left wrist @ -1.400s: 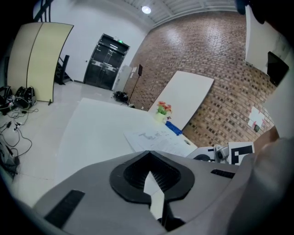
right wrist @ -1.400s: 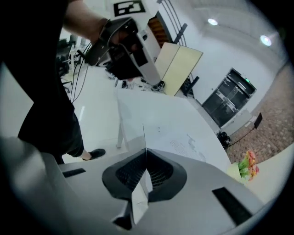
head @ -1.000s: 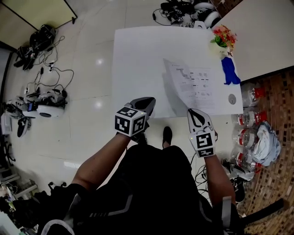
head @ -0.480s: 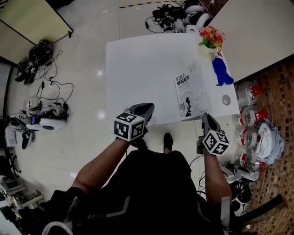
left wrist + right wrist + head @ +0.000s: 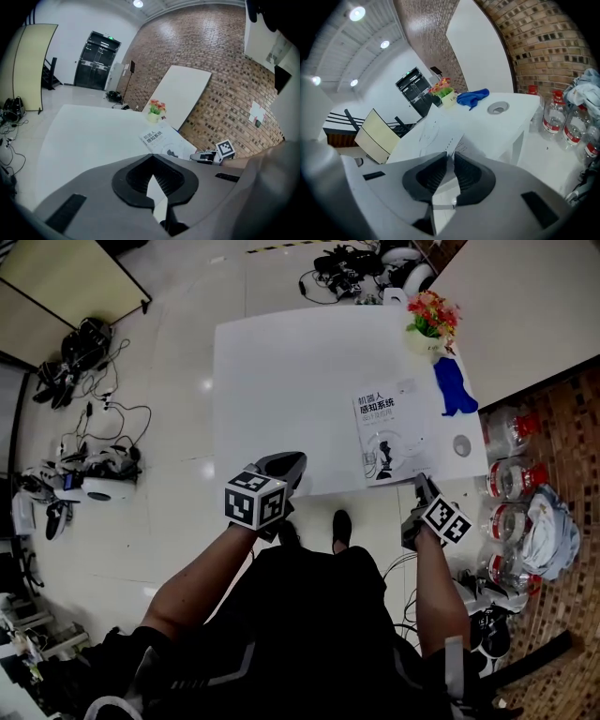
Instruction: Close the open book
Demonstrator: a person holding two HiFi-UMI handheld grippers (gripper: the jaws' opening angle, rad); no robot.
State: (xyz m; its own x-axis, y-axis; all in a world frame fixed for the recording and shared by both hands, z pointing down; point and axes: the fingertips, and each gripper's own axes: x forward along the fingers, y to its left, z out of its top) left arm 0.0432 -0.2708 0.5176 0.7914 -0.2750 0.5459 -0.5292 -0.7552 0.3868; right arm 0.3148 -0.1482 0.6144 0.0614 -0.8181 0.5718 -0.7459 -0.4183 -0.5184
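Status: book (image 5: pixel 389 427) lies shut, cover up, on the right part of the white table (image 5: pixel 281 371). Its near corner sits close to the table's near edge. Task looks done, or nearly so.

Right claw (image 5: pixel 419 488): pads together, nothing that I can make out between them. The tips are right at the book's near corner; I cannot tell whether they touch it.

Left claw (image 5: pixel 289 465): pads together, empty, hanging over the table's near edge and well apart from the book.

Observation: in the right gripper view, lines of print show just under the corner of the cover (image 5: pixel 424 133), so the cover may not be lying fully flat there.

Risks from here:
- If my right tips are caught under that corner, pulling back would lift the cover and undo the work. Cause: withdrawing along the table instead of clearing the edge first.
- A pull toward me could drag the book over the near edge onto the floor, since so little table is left on that side.
- A stiff spine might let the cover spring up once nothing rests on it.
- A sideways sweep could push the book toward the blue cloth (image 5: pixel 455 385) and the flower pot (image 5: pixel 433 320); I judge this less likely, as they stand on its far side.
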